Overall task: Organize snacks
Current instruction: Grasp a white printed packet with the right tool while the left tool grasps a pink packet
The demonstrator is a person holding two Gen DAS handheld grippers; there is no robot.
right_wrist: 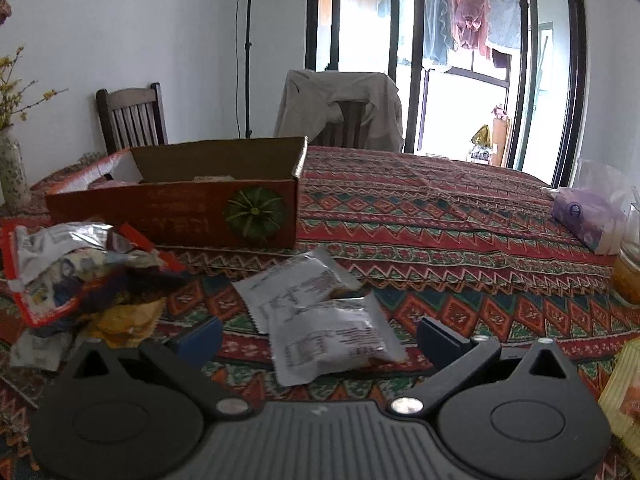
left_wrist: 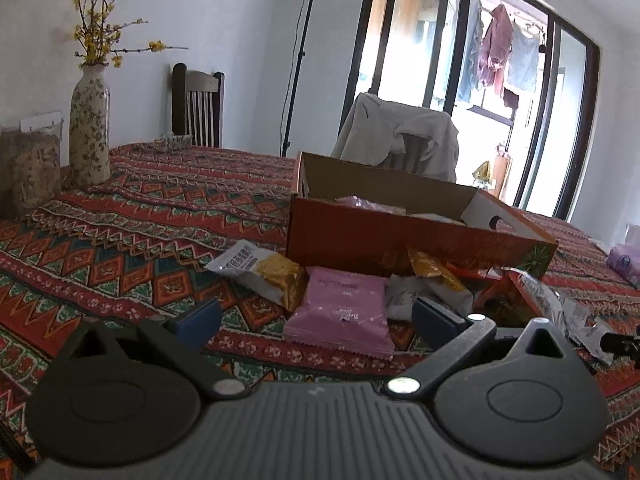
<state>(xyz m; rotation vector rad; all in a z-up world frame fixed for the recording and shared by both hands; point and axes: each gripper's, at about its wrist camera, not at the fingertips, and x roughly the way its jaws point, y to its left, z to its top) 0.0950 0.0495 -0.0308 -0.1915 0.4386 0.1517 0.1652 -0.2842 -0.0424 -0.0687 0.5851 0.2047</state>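
**Snack packets lie scattered before an open cardboard box**

While both tools hang low over the patterned tabletop [left_wrist: 168,216], the left hand-held gripper [left_wrist: 316,312] stands with its jaws spread wide and nothing between them. A pink snack packet [left_wrist: 340,308] lies flat just in front of the orange cardboard box [left_wrist: 384,240], in line with the gap between the blue pads [left_wrist: 200,316]. Beside it, also against the box's near wall, rest a white-and-yellow cracker packet [left_wrist: 264,272] and a loose heap of crumpled wrappers [left_wrist: 508,292]. A pale pink packet [left_wrist: 360,202] shows inside the box.

From the other side, the right hand-held gripper [right_wrist: 320,338] is likewise wide open and empty. Two white snack packets [right_wrist: 320,312] lie overlapping on the cloth in front of the box [right_wrist: 180,208], near its pumpkin-printed end, the nearer one reaching between the pads. The pile of red and silver wrappers [right_wrist: 68,268] sits in front of the box's opposite end. Well away from the box lies a purple tissue pack [right_wrist: 588,216]. A flowered vase [left_wrist: 90,120] stands beyond the box, toward the wall.
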